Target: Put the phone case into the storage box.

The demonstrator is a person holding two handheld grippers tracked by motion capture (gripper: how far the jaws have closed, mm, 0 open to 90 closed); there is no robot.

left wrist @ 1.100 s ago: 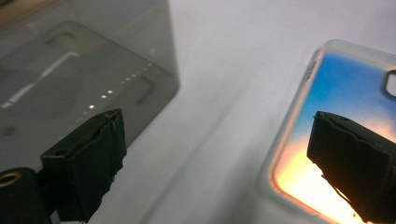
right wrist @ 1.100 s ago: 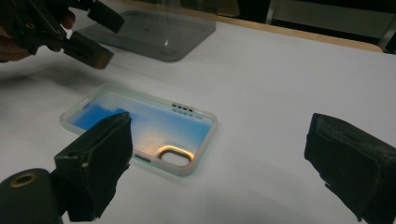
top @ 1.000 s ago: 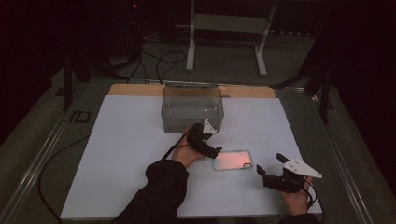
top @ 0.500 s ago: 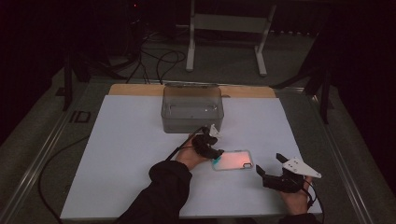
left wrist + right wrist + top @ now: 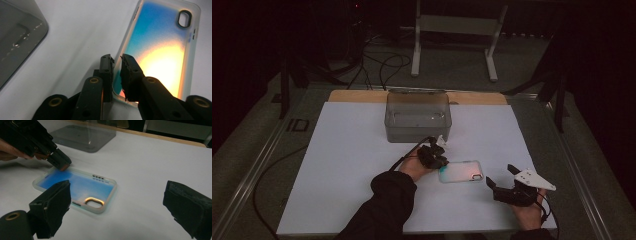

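A translucent phone case (image 5: 461, 171) with a blue-to-orange sheen lies flat on the white tabletop (image 5: 352, 165). My left gripper (image 5: 439, 162) reaches its left end from the left. In the left gripper view (image 5: 117, 58) the jaws have just been closing and now pinch the rim of the case (image 5: 160, 50) near one corner. The right gripper view shows that left gripper (image 5: 61, 165) on the far corner of the case (image 5: 80, 185). My right gripper (image 5: 499, 175) rests on the table right of the case, open (image 5: 117, 188), with the case's camera-hole end ahead of its jaws.
A clear plastic box (image 5: 418, 116) stands behind the case near the table's middle back, also in the left gripper view (image 5: 17, 37). A wooden strip (image 5: 362, 95) borders the far edge. Cables and a metal stand (image 5: 452, 30) lie on the floor beyond.
My left gripper came down and to the right from in front of the box to the case's left end, and its jaws closed on the rim. The right gripper stayed put.
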